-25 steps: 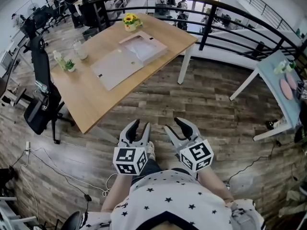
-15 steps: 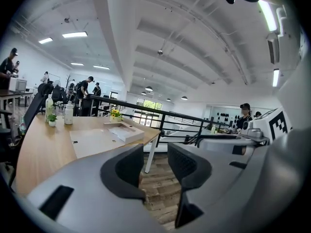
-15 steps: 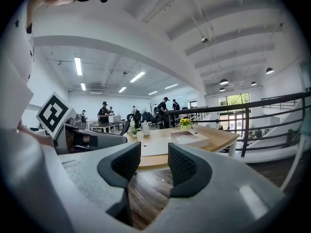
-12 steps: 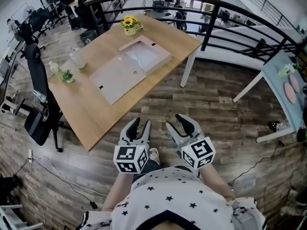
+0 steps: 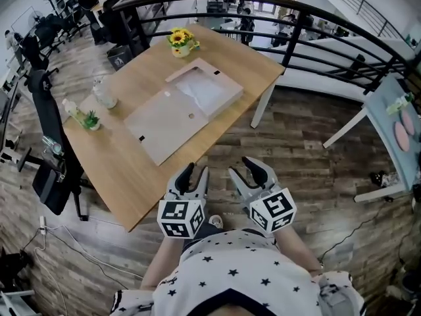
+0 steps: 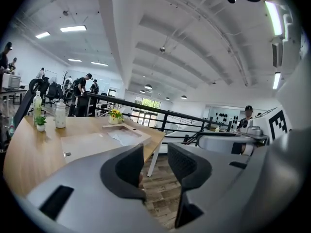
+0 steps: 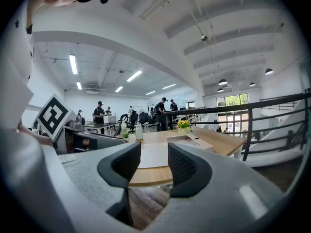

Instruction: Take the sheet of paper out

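Observation:
A flat pale cardboard box [image 5: 223, 101] lies open on the wooden table [image 5: 125, 170], its lid [image 5: 164, 120] folded out toward me. A white sheet of paper [image 5: 205, 89] rests inside the tray. Both grippers hang close to my body, over the floor and short of the table's near corner. My left gripper [image 5: 195, 173] and right gripper [image 5: 242, 170] are open with nothing between the jaws. In the left gripper view the box [image 6: 127, 130] and paper [image 6: 120, 136] show far beyond the left gripper [image 6: 155, 155]. The right gripper [image 7: 149, 155] faces the box [image 7: 192, 141] from a distance.
A pot of yellow flowers [image 5: 179, 41] stands at the table's far end. A clear bottle [image 5: 104, 94], a second bottle and a small plant [image 5: 82, 117] sit on the left side. A black office chair [image 5: 49, 150] is left of the table; a black railing [image 5: 316, 18] runs behind.
The table and box have come nearer and lower in the head view as I stepped toward them. Both grippers keep the same pose and opening.

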Action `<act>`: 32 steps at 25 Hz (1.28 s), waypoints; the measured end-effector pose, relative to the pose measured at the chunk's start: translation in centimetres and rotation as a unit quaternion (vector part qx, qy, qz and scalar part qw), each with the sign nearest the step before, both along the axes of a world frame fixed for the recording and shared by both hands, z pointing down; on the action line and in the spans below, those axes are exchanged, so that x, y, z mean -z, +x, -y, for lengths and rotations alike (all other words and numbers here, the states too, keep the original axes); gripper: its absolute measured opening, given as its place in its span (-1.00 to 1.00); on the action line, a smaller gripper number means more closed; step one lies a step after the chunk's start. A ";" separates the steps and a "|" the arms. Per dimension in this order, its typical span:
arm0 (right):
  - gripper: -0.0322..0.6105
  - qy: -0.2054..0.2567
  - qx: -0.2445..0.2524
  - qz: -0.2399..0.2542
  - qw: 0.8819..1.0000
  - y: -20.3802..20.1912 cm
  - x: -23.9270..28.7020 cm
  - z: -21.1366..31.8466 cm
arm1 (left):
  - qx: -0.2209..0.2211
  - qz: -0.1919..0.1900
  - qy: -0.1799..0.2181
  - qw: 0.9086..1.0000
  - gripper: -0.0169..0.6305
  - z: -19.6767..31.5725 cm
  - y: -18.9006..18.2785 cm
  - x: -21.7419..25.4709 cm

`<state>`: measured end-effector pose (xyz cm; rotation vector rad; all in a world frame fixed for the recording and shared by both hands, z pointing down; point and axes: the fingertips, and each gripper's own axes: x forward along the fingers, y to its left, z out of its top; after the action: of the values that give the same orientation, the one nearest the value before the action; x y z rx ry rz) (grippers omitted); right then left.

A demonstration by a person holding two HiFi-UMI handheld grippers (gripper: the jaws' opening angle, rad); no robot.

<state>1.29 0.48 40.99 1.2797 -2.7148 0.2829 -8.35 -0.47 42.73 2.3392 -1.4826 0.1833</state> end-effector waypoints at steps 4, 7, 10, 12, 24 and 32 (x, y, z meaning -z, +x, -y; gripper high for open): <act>-0.41 -0.001 0.000 0.001 1.000 -1.2 -0.1 3.1 | -0.002 0.001 -0.003 1.000 -0.50 3.1 -1.0 -0.2; -0.41 -0.005 0.001 0.001 1.000 -1.8 -0.5 4.5 | -0.001 0.002 -0.009 1.000 -0.50 4.5 -1.7 -0.7; -0.41 -0.008 -0.001 0.000 1.000 -2.0 -1.1 5.7 | 0.004 0.002 -0.012 1.000 -0.50 5.8 -2.3 -1.3; -0.41 -0.012 0.000 -0.004 1.000 -2.0 -1.6 6.5 | 0.010 0.000 -0.014 1.000 -0.50 6.7 -2.6 -1.7; -0.41 -0.016 0.025 0.000 1.000 -1.9 -1.6 13.8 | 0.042 -0.005 -0.026 0.999 -0.50 13.4 -2.7 -2.5; -0.41 -0.002 0.061 0.003 0.998 -2.0 -0.2 21.6 | 0.077 -0.008 -0.014 0.997 -0.50 20.4 -2.8 -1.3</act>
<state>-0.71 -21.14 41.16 1.1088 -2.7817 0.2795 -11.19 -20.88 44.06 2.1891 -1.6334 0.1446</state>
